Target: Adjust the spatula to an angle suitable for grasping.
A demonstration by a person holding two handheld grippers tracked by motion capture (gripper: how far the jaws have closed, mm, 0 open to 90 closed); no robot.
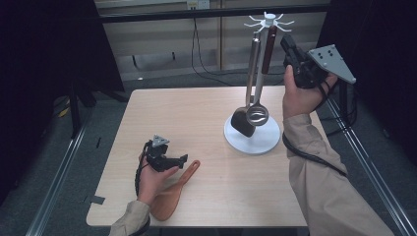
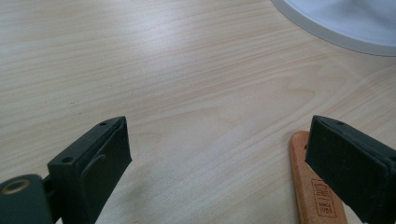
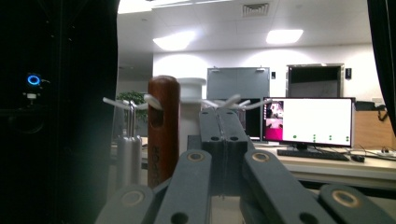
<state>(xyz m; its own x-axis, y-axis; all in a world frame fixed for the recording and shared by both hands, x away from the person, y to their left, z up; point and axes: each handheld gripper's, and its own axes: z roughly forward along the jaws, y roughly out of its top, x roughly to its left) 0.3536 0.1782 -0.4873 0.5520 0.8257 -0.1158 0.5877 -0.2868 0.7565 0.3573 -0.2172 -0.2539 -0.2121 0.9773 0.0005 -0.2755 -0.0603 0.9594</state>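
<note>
From the high view, the job looks like hanging utensils on the white rack [image 1: 254,73] at the far right. A steel spatula [image 1: 247,93] and a wood-handled strainer [image 1: 260,98] already hang there. The flat wooden rice paddle [image 1: 172,194] lies near left, just beside the left gripper [image 1: 181,158].

In the left gripper view, the jaws stand wide with nothing between them; the paddle's smooth, stamped handle [image 2: 314,191] lies under the right pad. Next, I'd say, they must straddle that thin handle and close.

In the right gripper view, the right gripper [image 3: 224,122] is pressed shut, empty, near the rack's hooks [image 3: 233,101].
</note>
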